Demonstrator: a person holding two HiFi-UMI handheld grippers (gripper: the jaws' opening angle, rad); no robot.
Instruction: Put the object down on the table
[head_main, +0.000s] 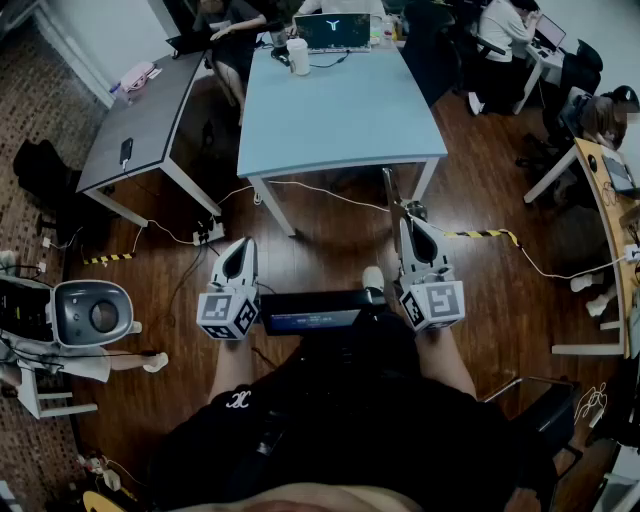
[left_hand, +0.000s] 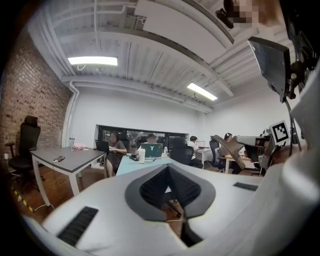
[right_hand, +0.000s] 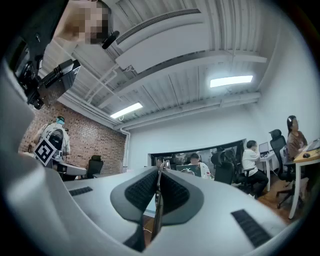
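My right gripper (head_main: 408, 222) is shut on a thin dark flat strip (head_main: 390, 195) that sticks out past its tips toward the light blue table (head_main: 340, 120). In the right gripper view the strip (right_hand: 158, 200) stands on edge, pinched between the black pads (right_hand: 175, 192). My left gripper (head_main: 240, 250) hangs level with it at the left, its jaws shut with nothing between them. Its own view shows the tips of the left gripper (left_hand: 168, 169) meeting and the blue table (left_hand: 145, 164) straight ahead. Both grippers hover over the wooden floor, short of the table's near edge.
On the table's far end stand a laptop (head_main: 332, 30) and a white cup (head_main: 298, 55). A grey table (head_main: 140, 120) lies to the left and a wooden desk (head_main: 610, 210) to the right. Cables and striped tape (head_main: 480, 234) cross the floor. People sit beyond.
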